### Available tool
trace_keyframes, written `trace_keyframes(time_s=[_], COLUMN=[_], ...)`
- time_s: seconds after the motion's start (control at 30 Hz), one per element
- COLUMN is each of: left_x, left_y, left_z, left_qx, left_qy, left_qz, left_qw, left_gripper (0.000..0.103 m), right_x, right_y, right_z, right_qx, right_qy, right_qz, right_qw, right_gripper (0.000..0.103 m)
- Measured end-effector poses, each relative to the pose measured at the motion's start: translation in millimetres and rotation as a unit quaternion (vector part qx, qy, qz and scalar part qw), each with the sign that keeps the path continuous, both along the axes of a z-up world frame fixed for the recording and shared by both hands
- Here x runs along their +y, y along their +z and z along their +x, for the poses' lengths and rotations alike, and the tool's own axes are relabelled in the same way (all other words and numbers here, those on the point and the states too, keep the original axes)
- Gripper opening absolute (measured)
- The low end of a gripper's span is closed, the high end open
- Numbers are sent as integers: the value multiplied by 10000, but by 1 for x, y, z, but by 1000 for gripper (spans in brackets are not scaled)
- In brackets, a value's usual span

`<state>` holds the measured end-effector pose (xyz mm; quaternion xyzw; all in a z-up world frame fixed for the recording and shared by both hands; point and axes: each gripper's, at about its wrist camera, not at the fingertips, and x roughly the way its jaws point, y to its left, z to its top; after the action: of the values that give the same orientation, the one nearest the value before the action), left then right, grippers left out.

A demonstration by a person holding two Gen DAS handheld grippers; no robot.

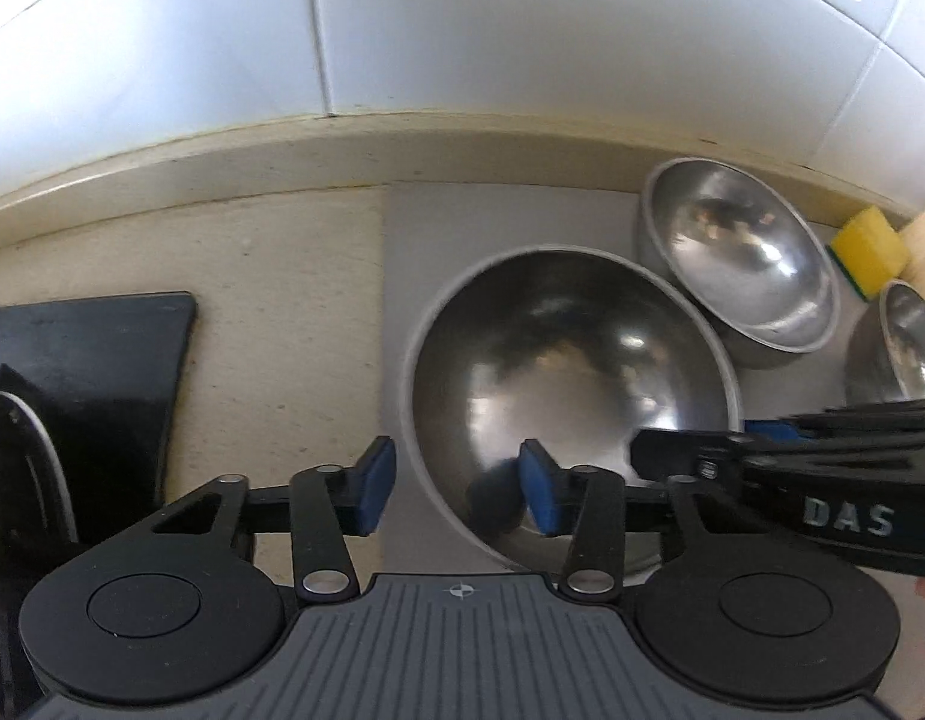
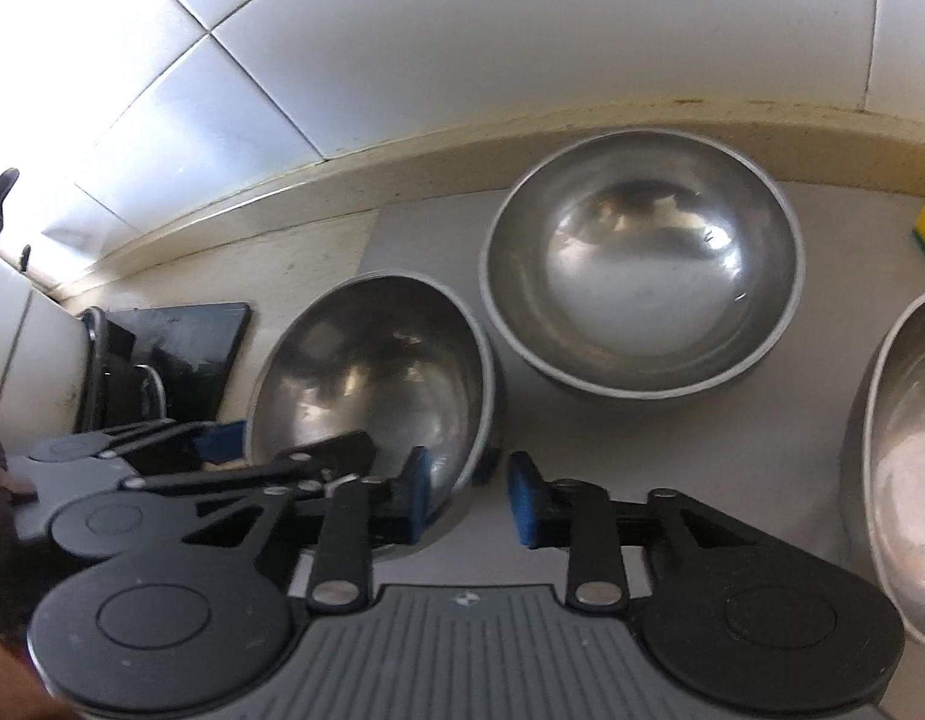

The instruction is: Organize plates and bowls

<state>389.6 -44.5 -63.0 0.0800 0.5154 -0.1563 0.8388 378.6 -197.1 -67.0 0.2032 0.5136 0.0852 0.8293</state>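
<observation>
Straddling the near rim of the nearest bowl, the left tongs stood wide, one blue pad outside the wall and the other over the inside, set to pinch the thin steel edge. The right tongs bracketed the same bowl's opposite rim, also spread, one pad inside and one over the grey mat; whether either pad touched metal I could not tell through the blur. Taking the rim from both sides looked like a way to lift the bowl level, probably to nest it.

That bowl sat on the mat's left part, close to the second bowl behind it, which stood near the raised back lip of the counter. A third bowl sat at the right, cut off by the frame, with a yellow sponge beyond.

Open room lay leftward over bare counter, up to the black slab leaning there. Rightward and rearward the bowls crowded, so upward seemed the freest exit.
</observation>
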Motion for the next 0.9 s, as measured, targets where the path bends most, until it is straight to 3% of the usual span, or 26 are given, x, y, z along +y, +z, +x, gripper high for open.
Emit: trace_keyframes(time_s=[0.27, 0.6, 0.9], left_x=[-3, -14, -61], left_y=[11, 52, 84], left_z=[-11, -24, -34], left_qx=[-113, -498, -811], left_qy=[22, -167, -572], left_qz=[-36, -128, -258], left_qw=[9999, 9985, 9947], left_gripper=[41, 43, 43], right_x=[0, -15, -57], right_y=[0, 41, 78], right_z=[-3, -24, -47], right_qx=[-38, -405, -772], right_qy=[-14, -84, -546], right_qz=[83, 156, 29], right_qw=[10000, 9990, 9955], right_gripper=[2, 2, 2])
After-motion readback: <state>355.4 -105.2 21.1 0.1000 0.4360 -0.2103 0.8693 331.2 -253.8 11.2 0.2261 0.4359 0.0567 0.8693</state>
